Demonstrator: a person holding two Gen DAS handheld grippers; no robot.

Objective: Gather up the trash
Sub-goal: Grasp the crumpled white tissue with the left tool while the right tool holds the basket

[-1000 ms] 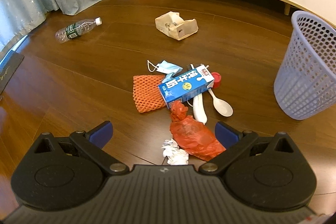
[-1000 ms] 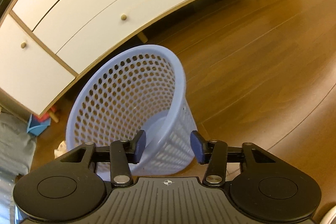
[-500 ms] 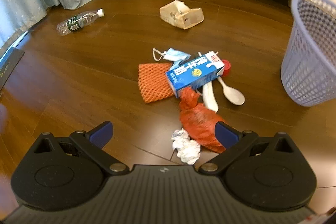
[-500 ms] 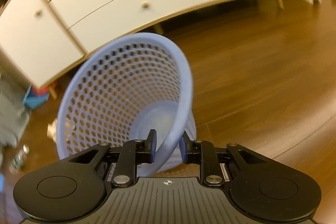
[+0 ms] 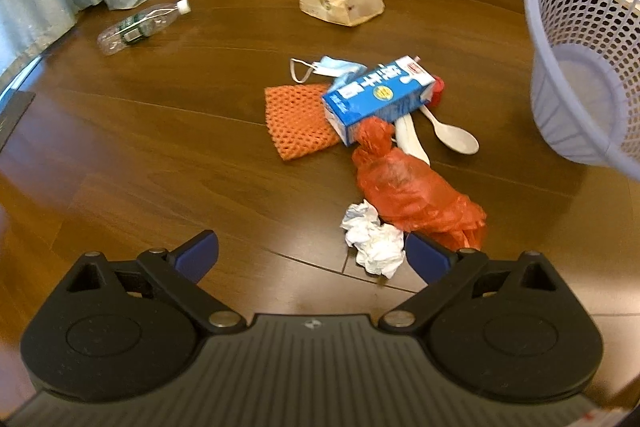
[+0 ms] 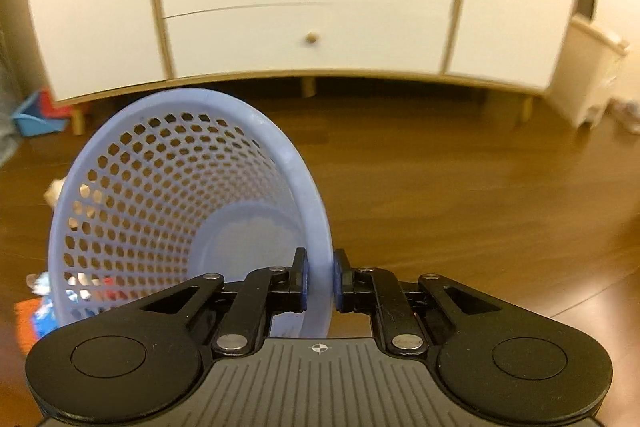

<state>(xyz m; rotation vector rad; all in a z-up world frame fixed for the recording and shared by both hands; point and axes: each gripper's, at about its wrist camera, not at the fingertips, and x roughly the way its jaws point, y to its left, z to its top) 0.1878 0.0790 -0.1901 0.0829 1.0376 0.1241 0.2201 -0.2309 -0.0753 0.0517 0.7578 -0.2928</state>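
Dark wooden flooring (image 5: 168,147) runs under everything I see, up to a white sideboard (image 6: 312,7) on short legs. My right gripper (image 6: 319,281) has its two blue pads pinched tight on the rim of the lavender mesh basket (image 6: 168,187), which tilts with its mouth turned toward that camera; from the left wrist the same basket (image 5: 580,39) sits far off to the right, tipped.

My left gripper (image 5: 312,255) has its jaws spread wide and holds nothing. Just inside its right finger lies a crumpled white tissue (image 5: 374,239), touching a red plastic bag (image 5: 412,191) ahead of it. Further forward: a blue milk carton (image 5: 376,99) over an orange net (image 5: 296,119), a white spoon (image 5: 452,135), a blue face mask (image 5: 336,67). Well beyond, a crushed paper bag (image 5: 340,1); far forward-left, a clear bottle (image 5: 140,27).
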